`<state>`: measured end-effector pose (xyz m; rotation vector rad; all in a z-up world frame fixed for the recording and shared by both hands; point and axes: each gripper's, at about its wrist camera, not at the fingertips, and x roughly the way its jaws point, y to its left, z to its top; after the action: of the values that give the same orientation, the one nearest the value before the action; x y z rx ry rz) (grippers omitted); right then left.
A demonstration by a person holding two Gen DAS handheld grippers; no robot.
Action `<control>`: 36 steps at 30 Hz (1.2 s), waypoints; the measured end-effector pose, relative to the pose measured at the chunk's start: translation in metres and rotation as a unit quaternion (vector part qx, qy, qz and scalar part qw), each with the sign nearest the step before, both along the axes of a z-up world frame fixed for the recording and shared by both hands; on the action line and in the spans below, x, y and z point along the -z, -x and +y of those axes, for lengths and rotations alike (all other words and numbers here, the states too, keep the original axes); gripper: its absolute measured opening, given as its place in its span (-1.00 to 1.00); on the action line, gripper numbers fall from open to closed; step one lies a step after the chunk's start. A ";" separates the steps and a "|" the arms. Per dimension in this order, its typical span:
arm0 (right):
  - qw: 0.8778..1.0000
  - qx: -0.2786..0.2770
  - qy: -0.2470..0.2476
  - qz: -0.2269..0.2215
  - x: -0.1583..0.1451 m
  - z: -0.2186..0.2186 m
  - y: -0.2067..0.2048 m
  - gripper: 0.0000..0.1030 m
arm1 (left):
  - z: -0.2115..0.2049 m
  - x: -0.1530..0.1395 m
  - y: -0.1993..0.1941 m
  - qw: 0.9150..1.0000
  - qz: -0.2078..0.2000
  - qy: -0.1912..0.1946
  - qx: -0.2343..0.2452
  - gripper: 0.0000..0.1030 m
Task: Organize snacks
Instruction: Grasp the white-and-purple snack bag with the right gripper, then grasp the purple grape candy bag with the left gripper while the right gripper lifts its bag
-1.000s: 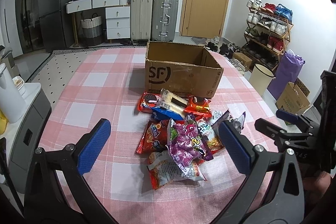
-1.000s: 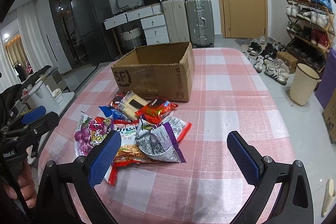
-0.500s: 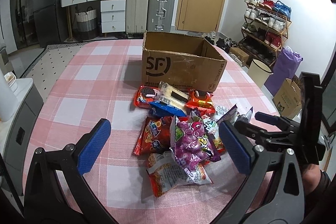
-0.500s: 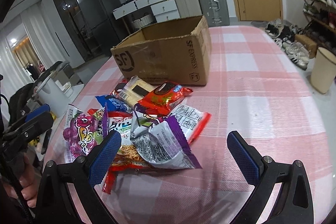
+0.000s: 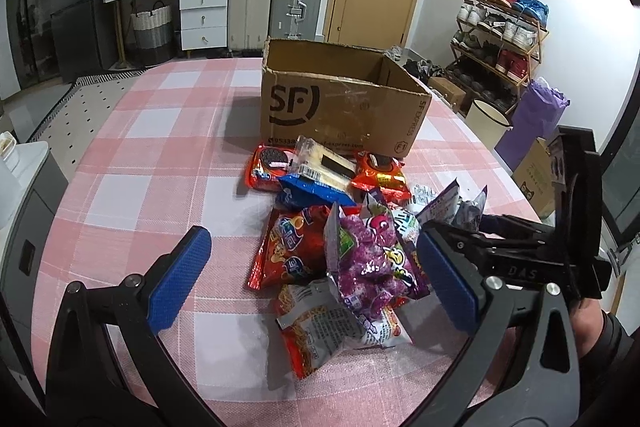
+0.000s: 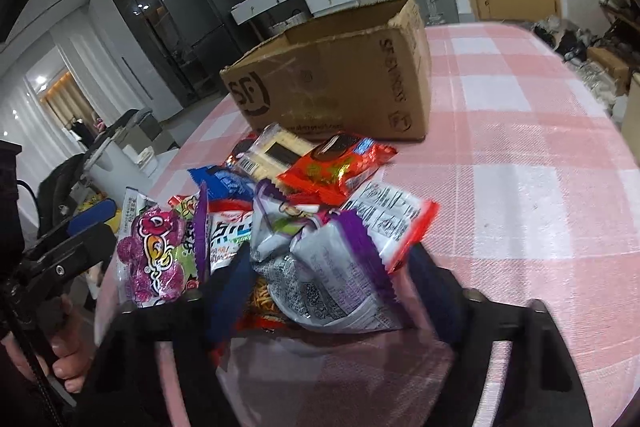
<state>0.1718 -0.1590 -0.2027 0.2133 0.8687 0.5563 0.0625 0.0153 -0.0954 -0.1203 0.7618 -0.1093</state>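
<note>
A pile of snack packs lies on the pink checked table (image 5: 160,167) in front of an open cardboard box (image 5: 340,107) (image 6: 332,83). My left gripper (image 5: 312,243) stands open low over the near side of the pile. A purple candy bag (image 5: 372,259) (image 6: 156,255) lies by its right finger and a red chip bag (image 5: 292,251) sits between the fingers. My right gripper (image 6: 326,291) is closing around a silver and purple bag (image 6: 320,267), its blurred fingers just outside the bag's sides. An orange-red pack (image 6: 336,167) and a blue pack (image 5: 308,191) lie nearer the box.
The table edge curves away on the right, with a cream bin (image 5: 488,115), a purple bag and a shoe rack (image 5: 500,35) beyond. Suitcases (image 5: 296,3) and white drawers (image 5: 202,11) stand at the far wall. A white appliance (image 5: 16,163) sits left of the table.
Both grippers have come down and closer to the pile. The right gripper's fingers have swung inward from wide open to either side of the silver and purple bag.
</note>
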 end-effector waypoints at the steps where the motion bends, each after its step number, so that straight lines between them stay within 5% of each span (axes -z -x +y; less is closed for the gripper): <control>1: 1.000 -0.002 -0.003 0.002 0.002 0.000 0.001 0.38 | 0.000 0.001 0.000 1.000 0.002 0.000 0.000 0.99; 8: 1.000 -0.005 -0.025 -0.002 0.002 -0.007 0.006 0.17 | 0.003 0.002 0.002 1.000 0.007 0.013 0.001 0.99; 20: 0.997 0.010 -0.072 -0.024 -0.012 -0.033 0.022 0.14 | 0.005 0.004 0.006 0.999 0.018 0.038 0.013 0.99; 33: 0.993 0.019 -0.103 -0.048 -0.024 -0.057 0.035 0.14 | -0.008 0.016 -0.022 0.991 0.045 0.093 0.084 0.99; 36: 0.993 0.019 -0.106 -0.048 -0.023 -0.060 0.036 0.14 | -0.009 0.021 -0.028 0.989 0.054 0.102 0.089 0.83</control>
<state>0.1354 -0.2194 -0.1793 0.3938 0.7108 0.6182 0.0908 0.0065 -0.1168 -0.2548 0.8689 -0.3537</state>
